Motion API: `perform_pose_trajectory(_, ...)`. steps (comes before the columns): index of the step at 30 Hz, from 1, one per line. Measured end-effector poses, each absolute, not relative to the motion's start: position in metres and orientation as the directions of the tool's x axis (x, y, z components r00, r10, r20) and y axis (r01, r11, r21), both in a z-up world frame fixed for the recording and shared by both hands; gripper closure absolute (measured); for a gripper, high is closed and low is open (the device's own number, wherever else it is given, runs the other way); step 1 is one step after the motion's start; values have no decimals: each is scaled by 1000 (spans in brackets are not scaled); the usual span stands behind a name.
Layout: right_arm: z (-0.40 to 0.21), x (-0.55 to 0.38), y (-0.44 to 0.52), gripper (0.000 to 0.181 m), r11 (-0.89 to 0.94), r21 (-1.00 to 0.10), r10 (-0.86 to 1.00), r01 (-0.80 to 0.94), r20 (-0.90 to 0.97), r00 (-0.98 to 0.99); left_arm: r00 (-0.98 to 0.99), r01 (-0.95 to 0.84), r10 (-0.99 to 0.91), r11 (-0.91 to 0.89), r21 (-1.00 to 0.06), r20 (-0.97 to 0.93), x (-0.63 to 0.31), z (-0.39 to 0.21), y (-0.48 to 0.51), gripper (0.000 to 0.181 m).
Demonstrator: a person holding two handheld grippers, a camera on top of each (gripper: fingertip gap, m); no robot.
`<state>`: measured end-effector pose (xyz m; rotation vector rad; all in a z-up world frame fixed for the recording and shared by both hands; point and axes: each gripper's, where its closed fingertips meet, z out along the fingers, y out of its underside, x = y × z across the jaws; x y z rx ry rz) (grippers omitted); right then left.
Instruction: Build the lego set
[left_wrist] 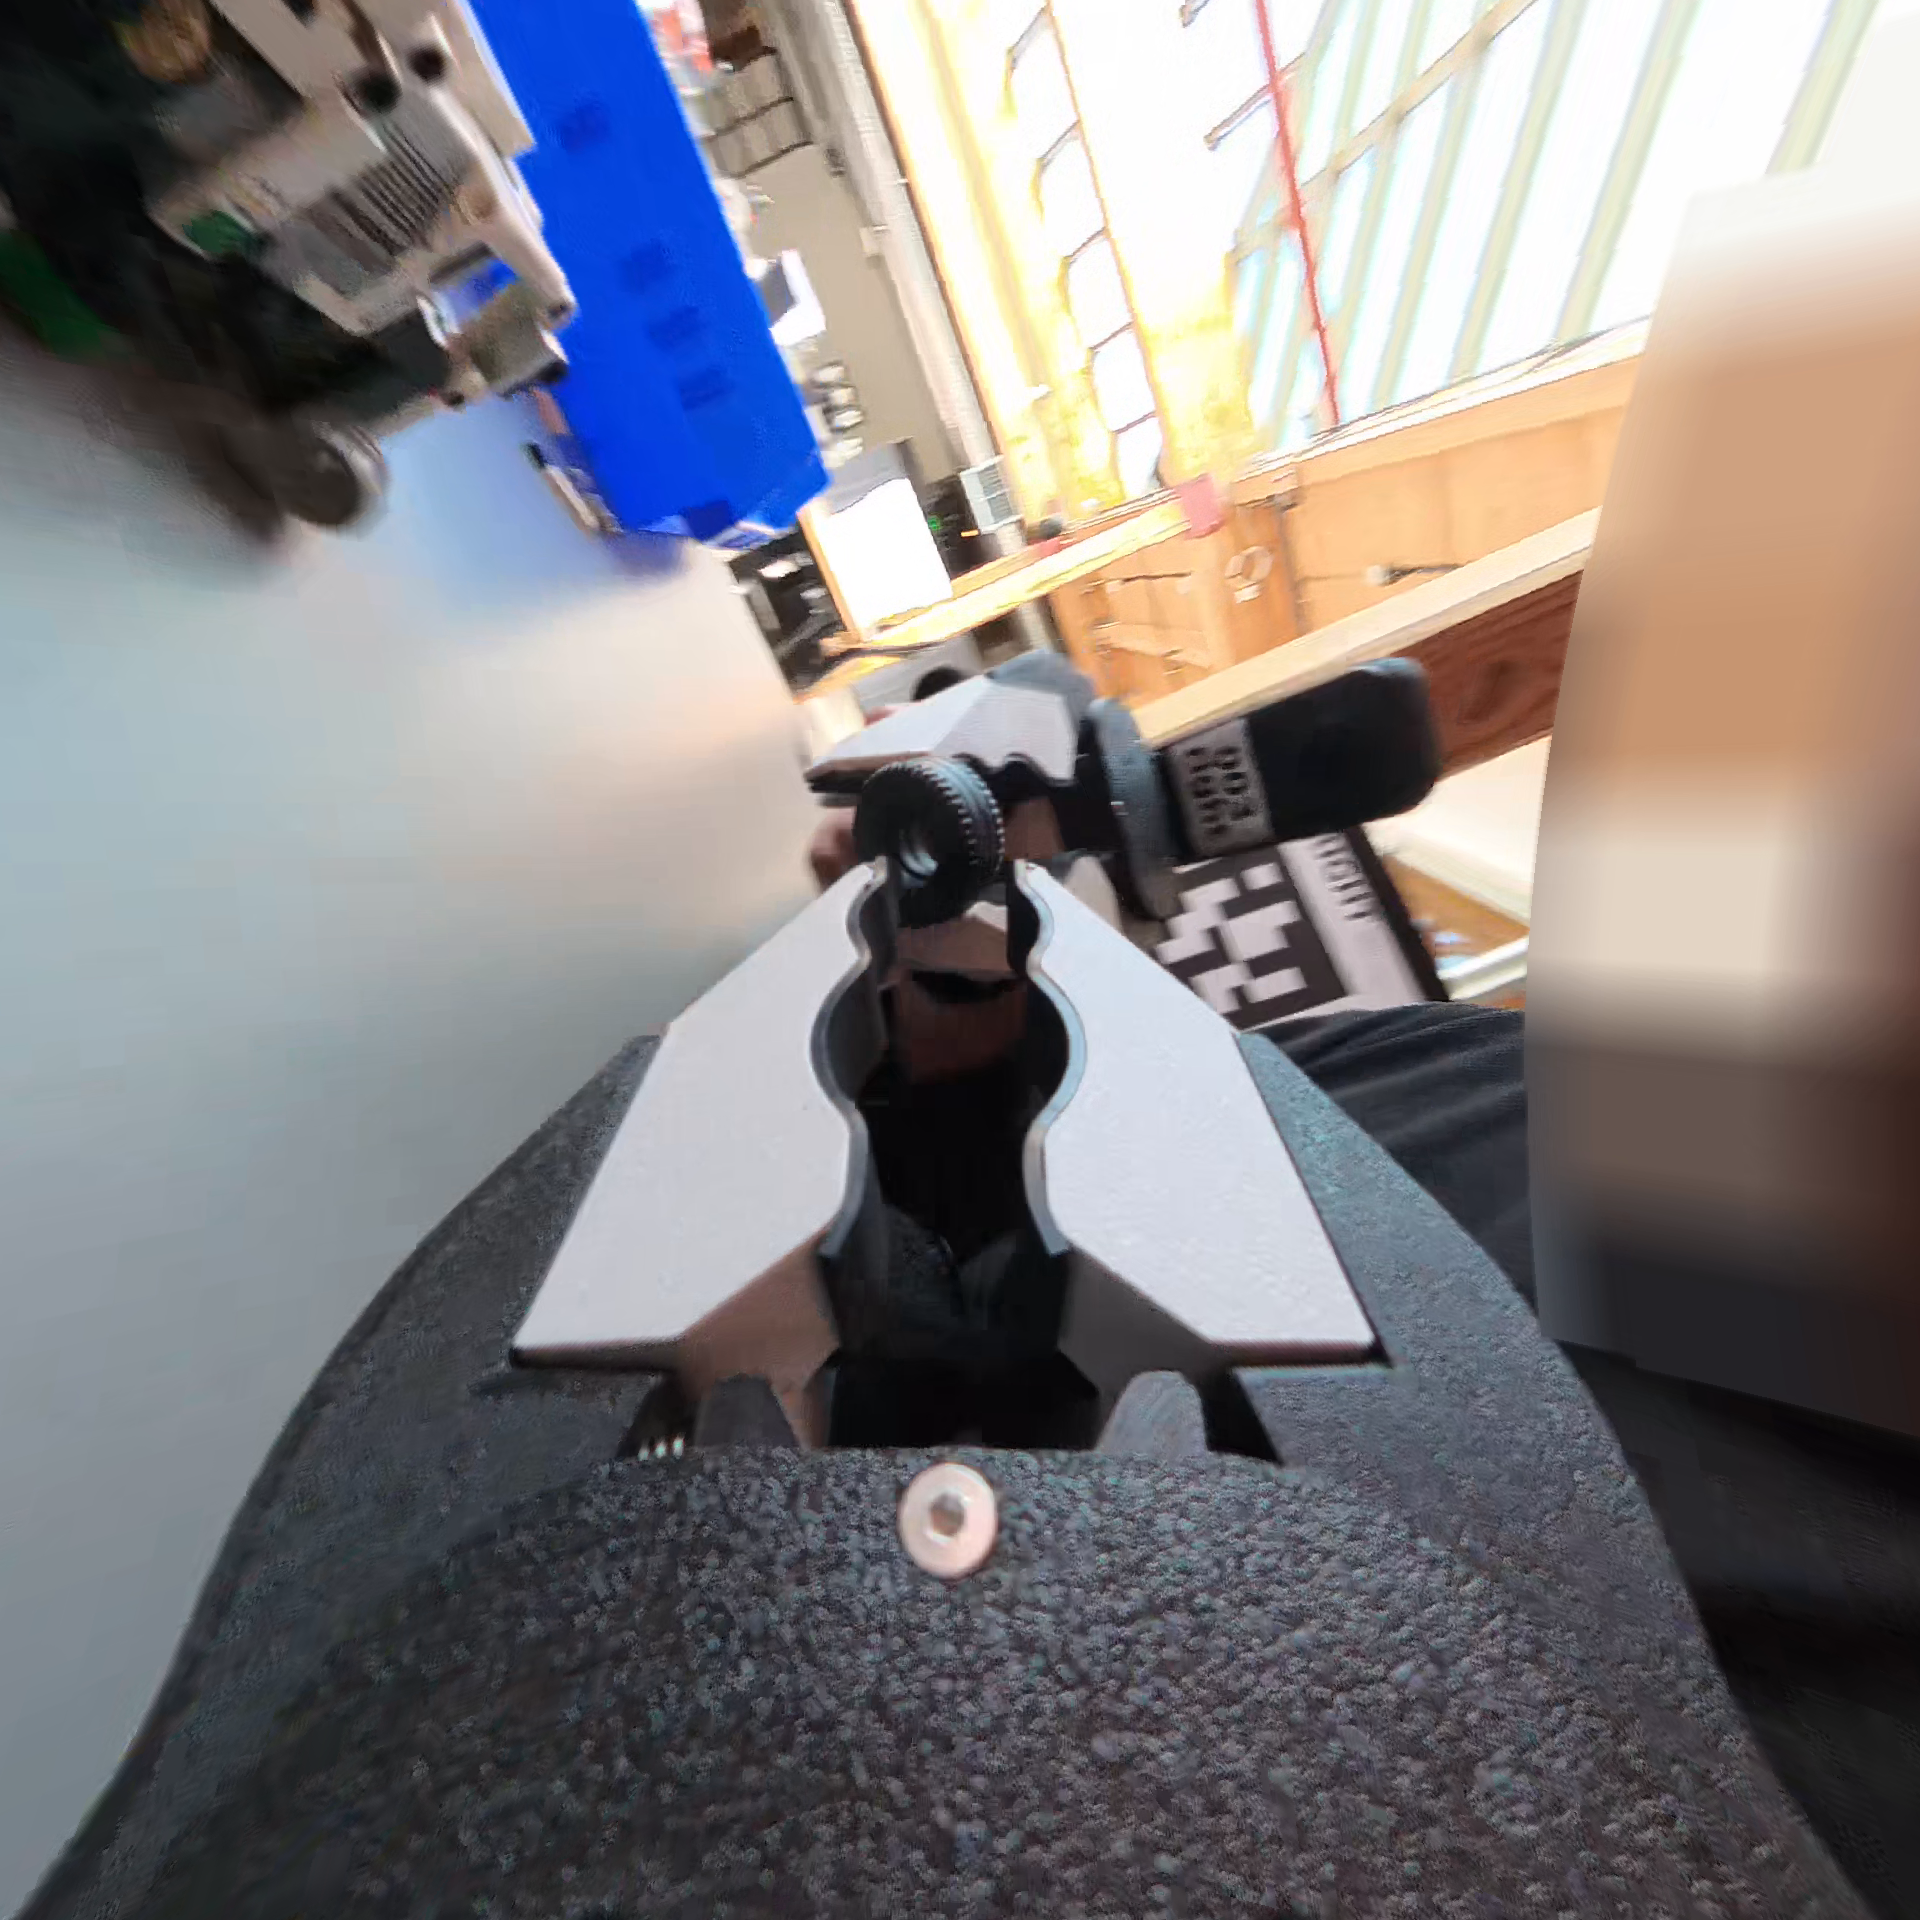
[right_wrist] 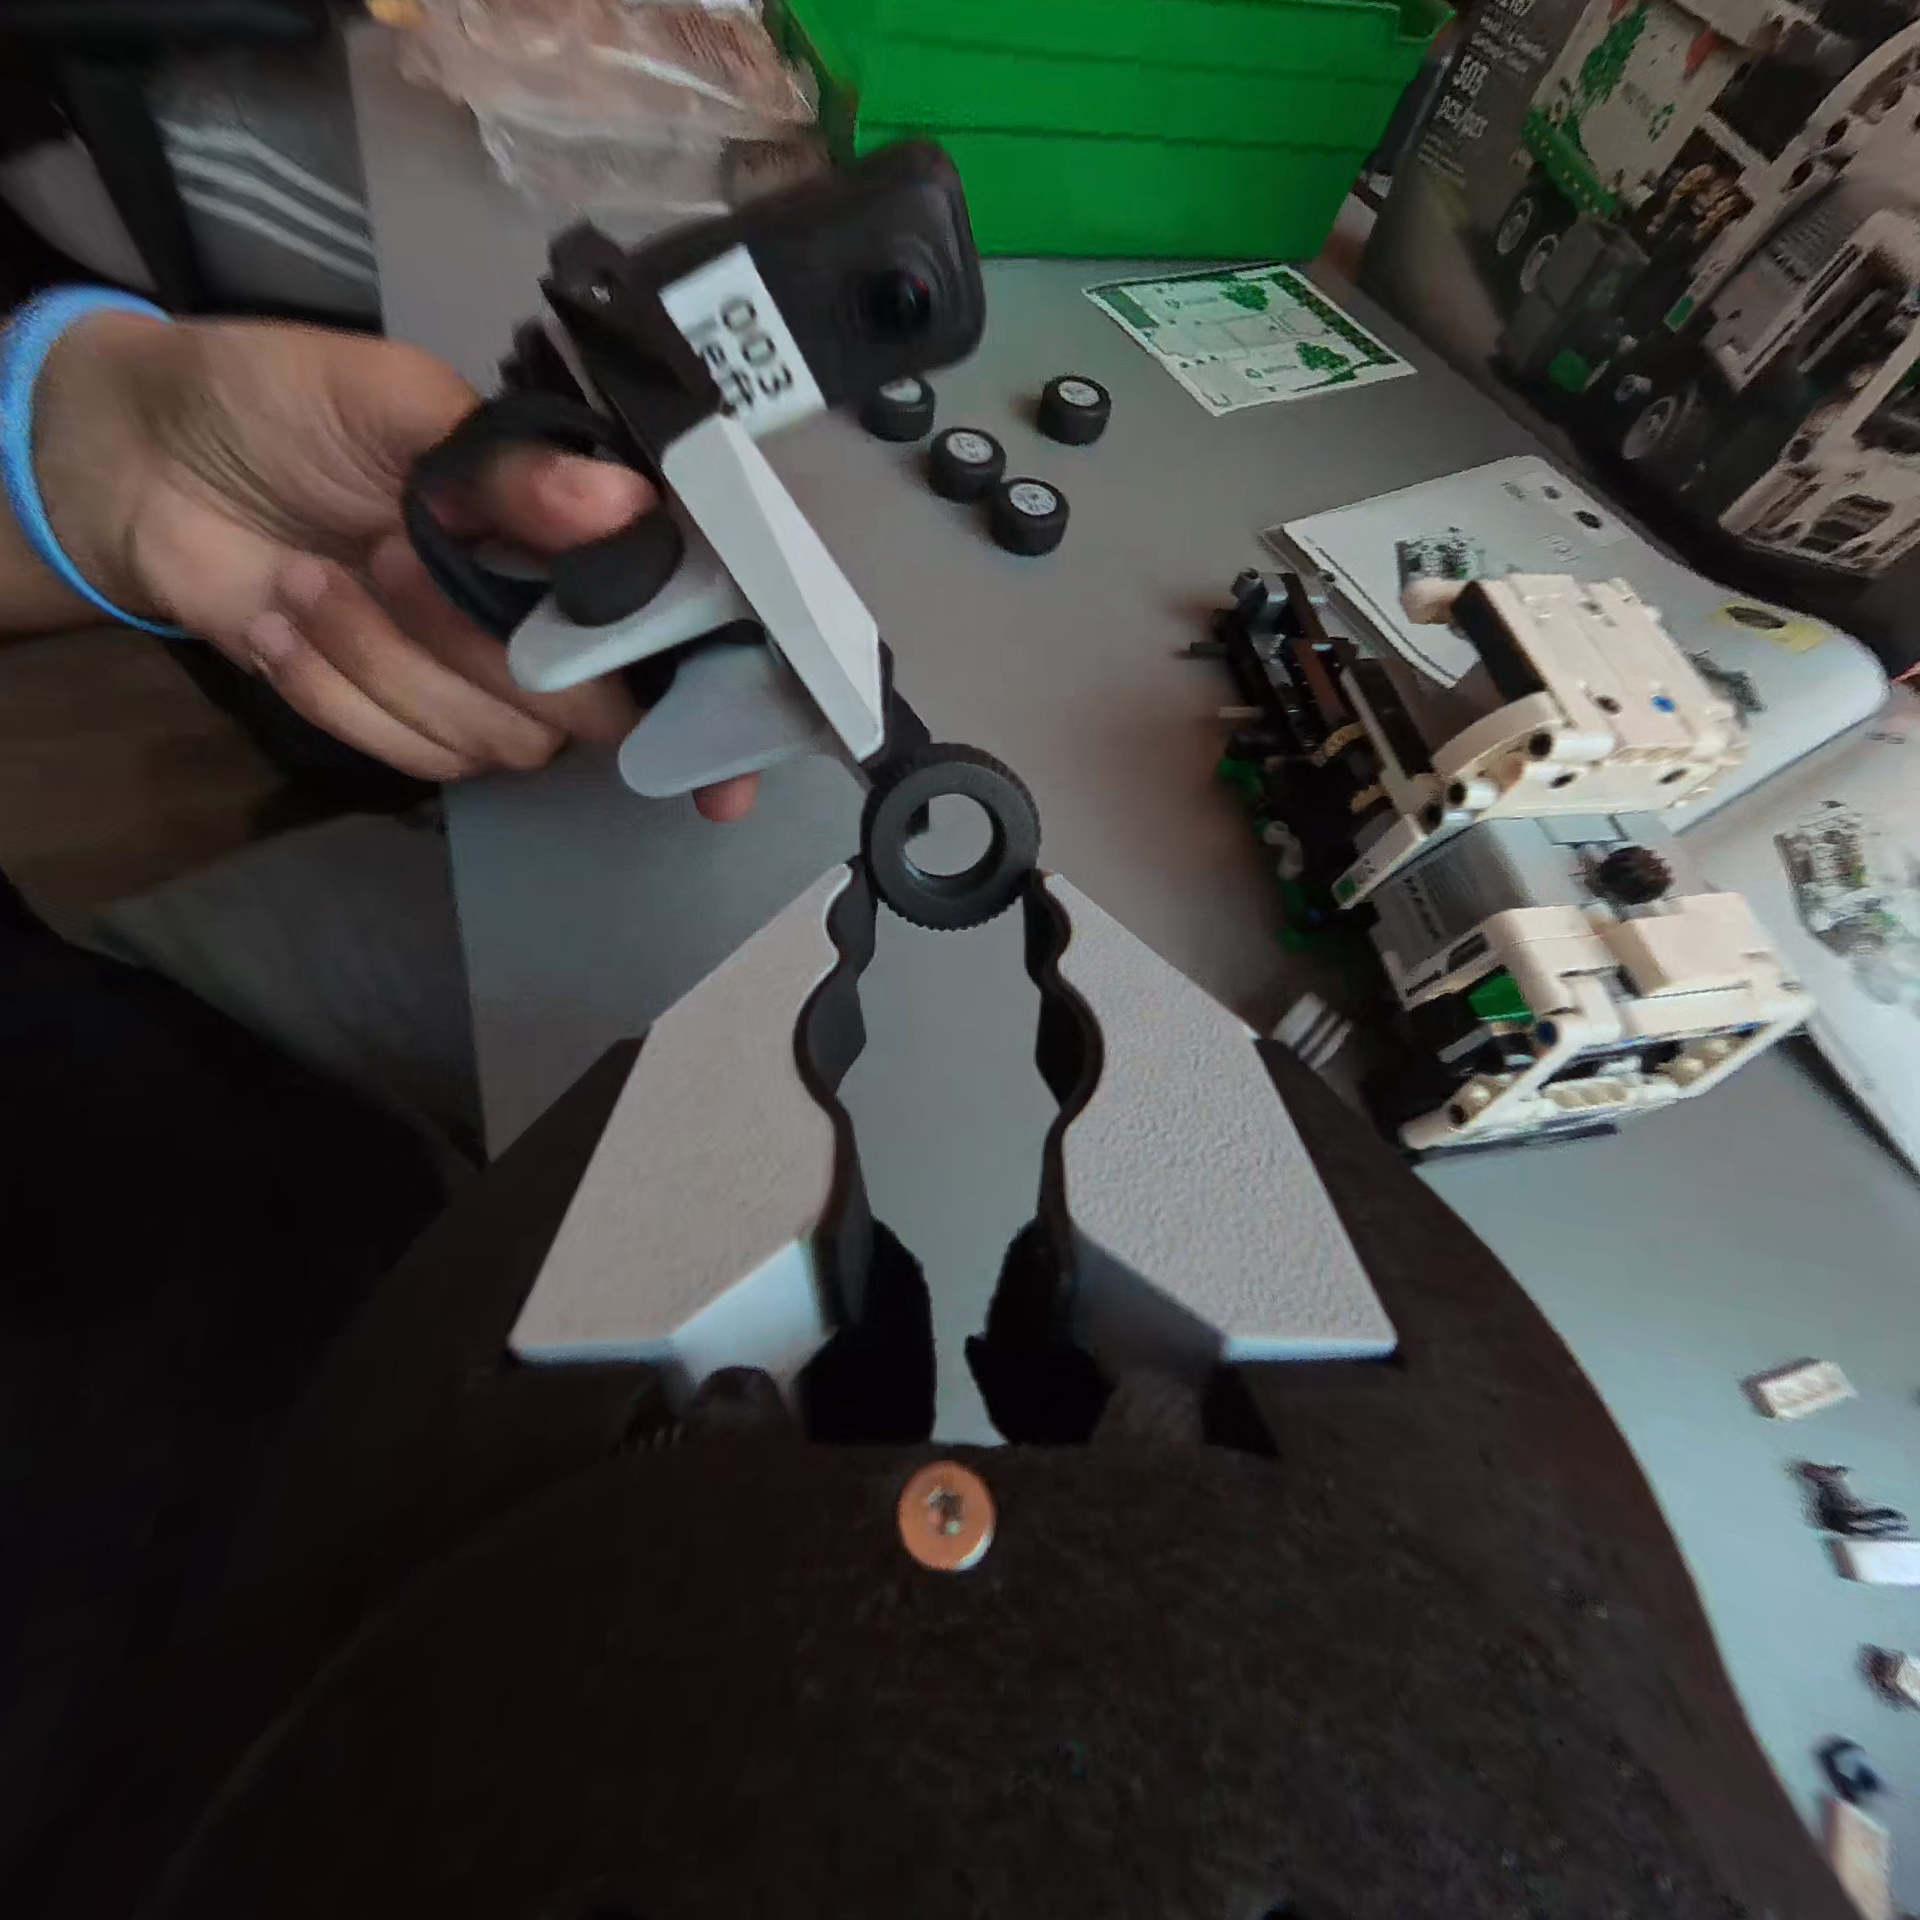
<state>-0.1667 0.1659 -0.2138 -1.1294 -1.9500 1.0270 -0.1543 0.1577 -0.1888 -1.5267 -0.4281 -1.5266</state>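
Step in hand, by judgement: a handover of one black rubber tyre (right_wrist: 951, 852), ribbed tread and hollow centre, held in mid-air above the grey worktop (right_wrist: 1039, 665). The right gripper (right_wrist: 945, 894) pinches it between its tips; the left gripper (right_wrist: 883, 743) touches its rim, grip state unclear. Next move probably calls for carrying it to the white truck model (right_wrist: 1507, 883).

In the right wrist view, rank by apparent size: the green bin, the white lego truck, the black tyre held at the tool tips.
1. White lego truck and green bin: similar; the bin is cropped and farther, so no firm order.
2. Black tyre: smallest, though nearest, gripped between the right tool and the left tool.
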Motion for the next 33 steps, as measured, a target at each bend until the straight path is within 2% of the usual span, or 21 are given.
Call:
perform_pose_trajectory(3, -226, -172, 175, 154, 477, -749, 869, 460, 324, -374, 455, 696, -261, -493, -523, 852, -164, -205, 158, 161)
perform_pose_trajectory(7, -236, -176, 167, 154, 562, -668, 825, 488, 405, -395, 607, 611, -189, -511, -605, 772, -166, -218, 157, 163)
perform_pose_trajectory(10, -245, -175, 165, 153, 599, -621, 800, 505, 438, -411, 648, 575, -165, -534, -620, 743, -165, -226, 154, 168)
perform_pose_trajectory(14, -250, -166, 160, 148, 556, -666, 823, 498, 359, -439, 639, 566, -166, -560, -605, 751, -165, -233, 150, 168)
perform_pose_trajectory(17, -247, -154, 202, 143, 452, -700, 889, 553, 308, -338, 630, 581, -157, -553, -597, 760, -172, -235, 148, 168)
perform_pose_trajectory(20, -256, -140, 263, 139, 261, -720, 965, 643, 204, -163, 611, 609, -160, -530, -590, 775, -178, -232, 148, 168)
perform_pose_trajectory(24, -276, -138, 289, 139, 166, -720, 986, 674, 118, -116, 611, 611, -154, -532, -586, 777, -178, -235, 149, 168)
perform_pose_trajectory(27, -274, -148, 289, 149, 195, -716, 981, 671, 129, -147, 626, 596, -152, -540, -595, 765, -176, -237, 149, 168)
perform_pose_trajectory(30, -279, -150, 295, 162, 243, -652, 970, 718, 176, -169, 637, 584, -150, -546, -601, 756, -175, -239, 149, 168)
perform_pose_trajectory(33, -283, -148, 298, 164, 254, -605, 967, 755, 184, -178, 641, 580, -148, -549, -602, 753, -175, -240, 149, 168)
